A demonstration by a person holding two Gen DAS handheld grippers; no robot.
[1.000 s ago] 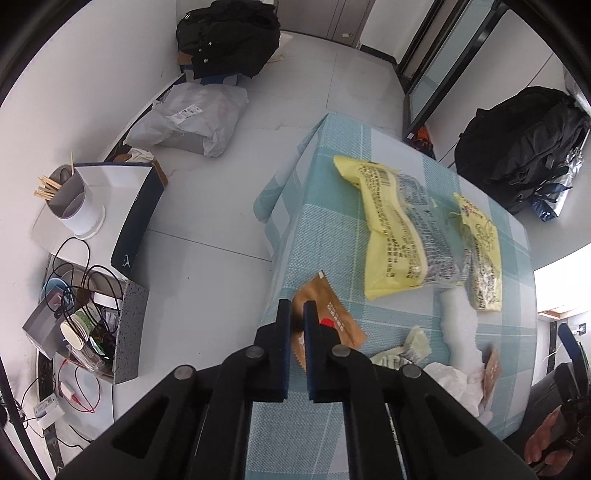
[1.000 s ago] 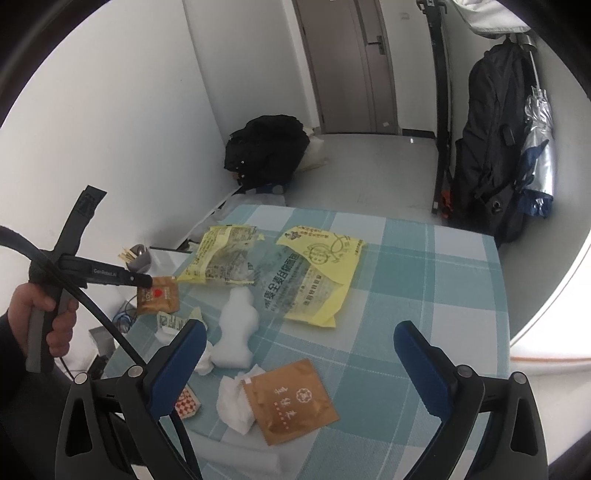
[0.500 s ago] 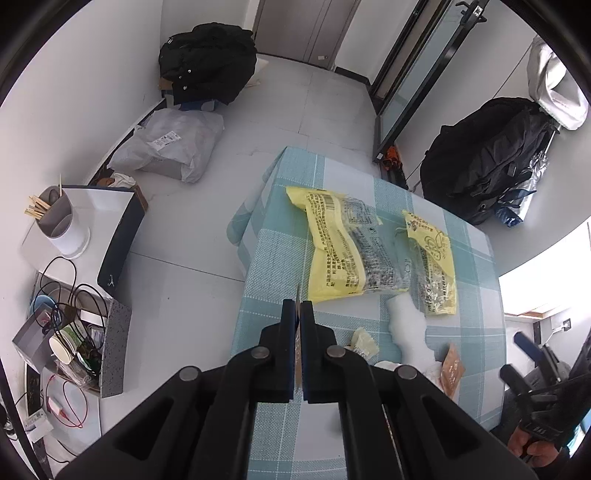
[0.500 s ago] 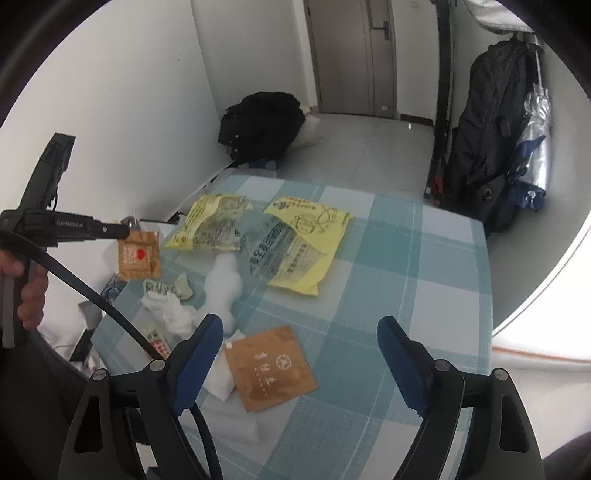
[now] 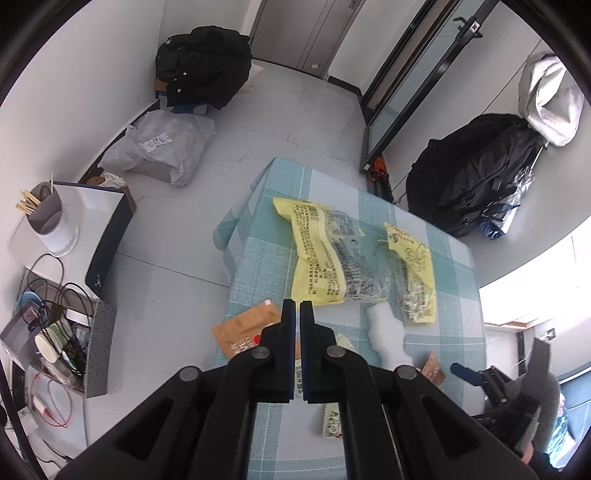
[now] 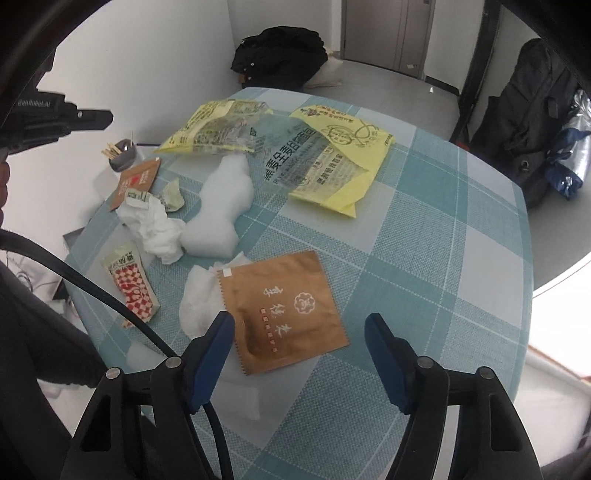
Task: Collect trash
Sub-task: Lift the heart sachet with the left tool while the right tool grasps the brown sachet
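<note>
I'm lowering the right gripper (image 6: 299, 354), jaws spread wide, over the brown sachet (image 6: 282, 310) on the surface (image 6: 443, 240); the left gripper (image 5: 297, 314), jaws pressed together, is hovering empty.

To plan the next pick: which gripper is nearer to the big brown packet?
Right. The right gripper hangs open just over the brown packet; the left gripper is away past the table's far-left edge.

I'm in a lived-in room at home: a table under a checked cloth (image 6: 443, 229), a closed door (image 6: 384, 33), backpacks (image 5: 476, 173) slumped against white walls (a chopstick cup (image 5: 48, 221) on a side unit).
</note>
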